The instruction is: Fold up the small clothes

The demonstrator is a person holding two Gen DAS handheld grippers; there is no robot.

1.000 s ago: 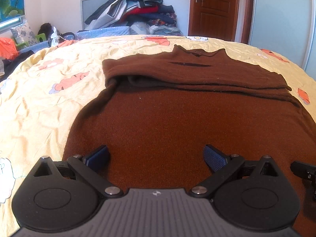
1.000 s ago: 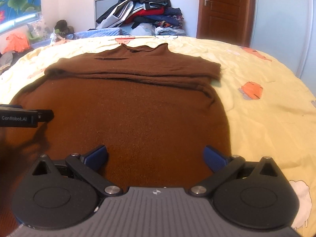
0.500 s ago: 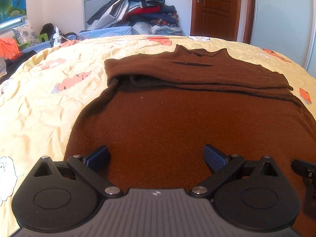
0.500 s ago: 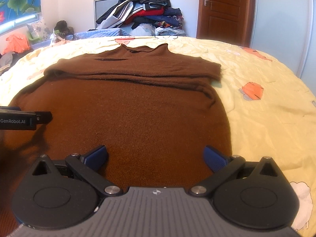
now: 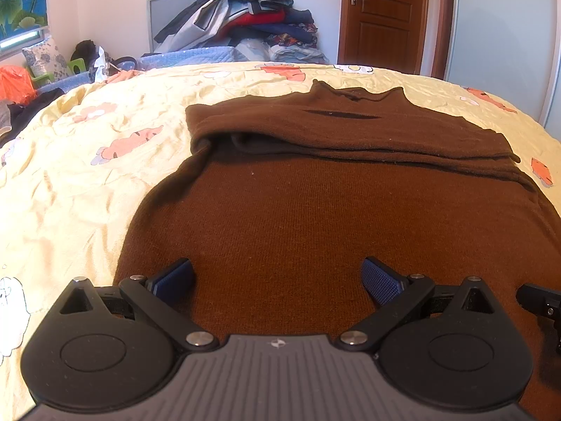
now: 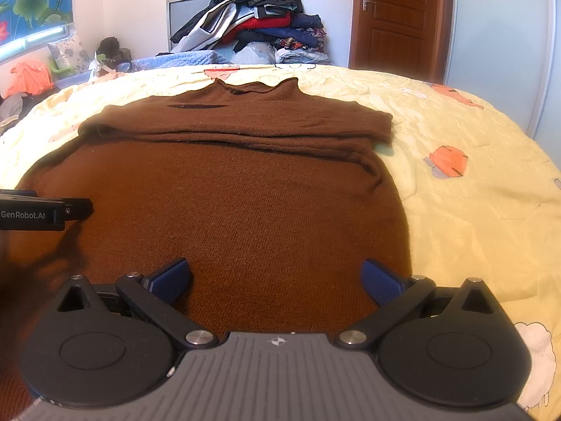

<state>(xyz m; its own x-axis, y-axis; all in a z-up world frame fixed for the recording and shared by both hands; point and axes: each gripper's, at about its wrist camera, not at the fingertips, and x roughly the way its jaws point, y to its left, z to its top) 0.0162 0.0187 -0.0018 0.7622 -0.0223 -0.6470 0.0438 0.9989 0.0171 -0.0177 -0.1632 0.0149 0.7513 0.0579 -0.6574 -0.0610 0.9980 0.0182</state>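
A brown knit sweater [image 5: 315,210] lies flat on the yellow bedspread [image 5: 70,175], collar at the far end, both sleeves folded across the chest in a band [image 5: 350,140]. My left gripper [image 5: 277,277] hovers open over the sweater's near left part, nothing between its blue pads [image 5: 175,277]. In the right wrist view the same sweater [image 6: 228,203] fills the middle, and my right gripper [image 6: 275,277] stands open over its near right part. The left gripper's body [image 6: 42,212] shows at that view's left edge; the right gripper's tip [image 5: 540,301] shows at the left view's right edge.
A pile of clothes [image 5: 245,24] sits against the far wall beyond the bed. A wooden door [image 5: 382,17] and a pale wardrobe [image 5: 505,42] stand at the right. Bags and cushions [image 5: 31,77] clutter the floor at the far left. Bare bedspread [image 6: 473,193] lies right of the sweater.
Both grippers have crept slightly toward the near hem and tilted a little, with the sweater shifting only slightly in view. Both stay open and the sweater lies unchanged.
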